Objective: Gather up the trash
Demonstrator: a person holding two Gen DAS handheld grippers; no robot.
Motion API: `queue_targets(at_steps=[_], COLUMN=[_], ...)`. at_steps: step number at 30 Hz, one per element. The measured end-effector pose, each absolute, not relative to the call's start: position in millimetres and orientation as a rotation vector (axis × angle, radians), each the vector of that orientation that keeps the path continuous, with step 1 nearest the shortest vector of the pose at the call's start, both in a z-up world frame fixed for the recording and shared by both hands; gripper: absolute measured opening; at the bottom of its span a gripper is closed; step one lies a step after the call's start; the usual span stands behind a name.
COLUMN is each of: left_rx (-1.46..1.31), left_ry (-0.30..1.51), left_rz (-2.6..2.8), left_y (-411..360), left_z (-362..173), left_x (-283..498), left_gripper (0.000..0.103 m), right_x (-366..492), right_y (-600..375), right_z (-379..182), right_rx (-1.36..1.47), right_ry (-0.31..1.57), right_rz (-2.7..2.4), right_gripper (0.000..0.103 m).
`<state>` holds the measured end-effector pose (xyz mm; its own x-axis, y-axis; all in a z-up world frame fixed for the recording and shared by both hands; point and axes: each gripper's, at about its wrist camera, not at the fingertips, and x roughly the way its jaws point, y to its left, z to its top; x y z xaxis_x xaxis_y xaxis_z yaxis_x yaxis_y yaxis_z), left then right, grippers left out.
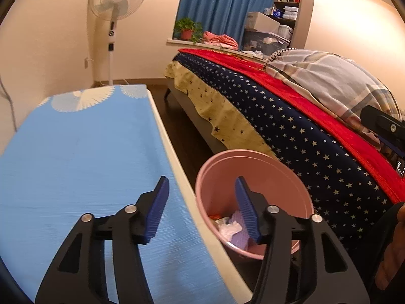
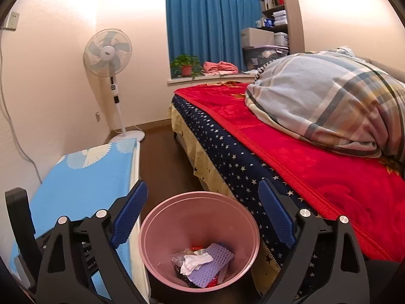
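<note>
A pink trash bin [image 2: 152, 230] stands on the dark floor between a table and a bed. Inside lie a crumpled white tissue [image 2: 196, 262], a purple foam sheet [image 2: 215, 261] and other scraps. The bin also shows in the left wrist view [image 1: 276, 177], with the tissue [image 1: 231, 228] in it. My right gripper [image 2: 203, 215] is open and empty, held above the bin. My left gripper [image 1: 201, 197] is open and empty, over the table's right edge beside the bin.
A table with a light blue cover [image 1: 76, 157] stands left of the bin. A bed with a red blanket [image 2: 316, 162], a starred navy sheet and a plaid bundle [image 2: 329, 106] is on the right. A standing fan [image 2: 108, 53] is by the far wall.
</note>
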<state>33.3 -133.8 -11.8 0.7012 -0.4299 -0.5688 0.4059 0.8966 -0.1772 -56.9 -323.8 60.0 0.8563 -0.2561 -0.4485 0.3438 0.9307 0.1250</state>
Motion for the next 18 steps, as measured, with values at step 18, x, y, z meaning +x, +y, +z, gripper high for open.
queue_targets(at_steps=[18], left_rx=[-0.026], left_ry=[0.531], left_rz=[-0.206], left_y=[-48.2], left_z=[42.4], left_x=[-34.7], left_gripper=[0.083], right_x=[-93.0], right_y=[-265.8], right_z=[61.2], right_rx=[0.123], right_ry=[0.436], right_rz=[-0.113], right_gripper=[0.098])
